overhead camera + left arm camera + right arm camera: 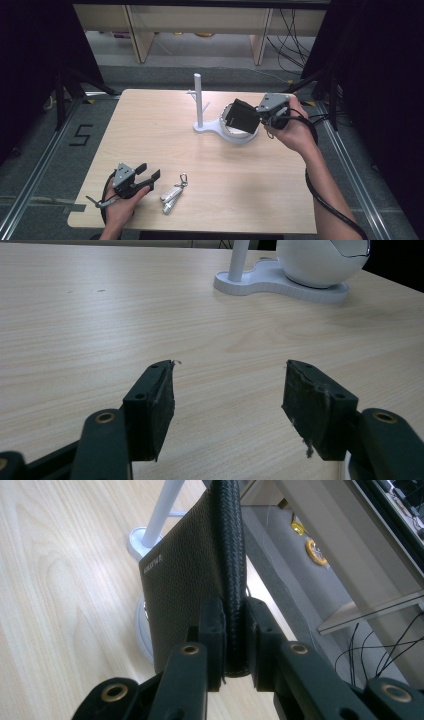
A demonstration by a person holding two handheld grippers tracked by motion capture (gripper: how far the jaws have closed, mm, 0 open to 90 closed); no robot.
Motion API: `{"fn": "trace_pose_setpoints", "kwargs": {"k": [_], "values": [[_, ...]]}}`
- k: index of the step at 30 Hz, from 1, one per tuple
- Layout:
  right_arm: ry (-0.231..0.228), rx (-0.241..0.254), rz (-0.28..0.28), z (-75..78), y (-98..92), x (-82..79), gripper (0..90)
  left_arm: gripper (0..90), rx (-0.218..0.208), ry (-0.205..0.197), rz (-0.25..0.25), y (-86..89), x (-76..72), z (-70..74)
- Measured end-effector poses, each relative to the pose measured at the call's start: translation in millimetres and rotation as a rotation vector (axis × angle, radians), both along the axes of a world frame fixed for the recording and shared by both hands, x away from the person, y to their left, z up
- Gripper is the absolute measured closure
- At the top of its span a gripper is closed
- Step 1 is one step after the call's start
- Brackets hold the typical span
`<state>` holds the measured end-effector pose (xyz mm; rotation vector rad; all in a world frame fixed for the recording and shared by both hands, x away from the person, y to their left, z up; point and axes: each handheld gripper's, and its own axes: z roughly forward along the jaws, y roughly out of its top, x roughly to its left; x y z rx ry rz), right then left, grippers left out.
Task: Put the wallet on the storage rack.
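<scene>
My right gripper (261, 116) is clamped on the spine edge of a black wallet (241, 116), the jaws pressed tight against its braided border, as the right gripper view shows (232, 645) with the wallet (185, 590) standing up from between them. In the high view the wallet hangs tilted just over the round white bowl (239, 135) of the stand, whose upright white post (198, 100) rises beside it to the left. What matters for the coming move, I judge, is that the wallet lies directly above the bowl, its flat face leaning toward the post and its long edge running away from my right hand (292, 130), so a lowering would carry it into the bowl, provided it clears the rim. My left gripper (148, 177) rests near the table's (210, 200) front edge with its jaws spread and nothing between them; a bunch of keys (172, 192) lies just beside it on the right. The right hand is far nearer the bowl; the left is well apart from it.
</scene>
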<state>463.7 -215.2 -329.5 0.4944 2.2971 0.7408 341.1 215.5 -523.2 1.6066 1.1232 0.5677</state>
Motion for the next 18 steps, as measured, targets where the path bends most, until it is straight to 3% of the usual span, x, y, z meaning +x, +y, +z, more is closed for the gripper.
{"fn": "trace_pose_setpoints", "kwargs": {"k": [18], "values": [[0.002,-0.029,-0.021,-8.6,4.4,16.5,80.4,36.5,0.004,0.002,0.002,-0.5,-0.5,0.3]]}}
